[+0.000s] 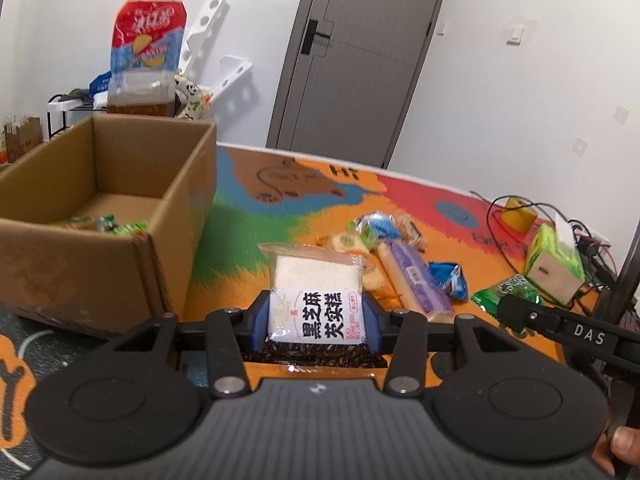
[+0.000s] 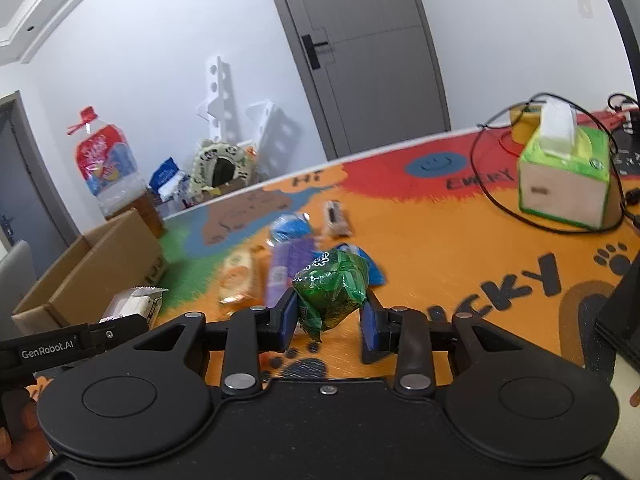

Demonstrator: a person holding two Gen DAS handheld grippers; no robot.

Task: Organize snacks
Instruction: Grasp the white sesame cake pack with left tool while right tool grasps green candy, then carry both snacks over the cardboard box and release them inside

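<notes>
Cardboard box (image 1: 120,216): open-topped, at the far left of the mat in your left wrist view; green-wrapped snacks (image 1: 120,226) lie inside against its near wall.
Big bottle (image 1: 146,44): stands behind the box, red cap, red and blue label.
Left gripper (image 1: 316,316): your fingers are closed onto a white sesame cake packet (image 1: 318,300) with black lettering, held upright just right of the box.
Loose snacks: a purple packet (image 1: 416,280), a blue packet (image 1: 450,280) and round biscuits (image 1: 346,242) lie on the orange mat (image 1: 460,216) beyond the held packet, between you and the far edge.
Right gripper (image 2: 330,312): closed partway, pinching a crumpled green packet (image 2: 332,290) above the mat.
Tissue box (image 2: 564,176): green and white, at the right, ringed by a black cable (image 2: 484,188).
Background: grey door (image 2: 368,56), white wall.
</notes>
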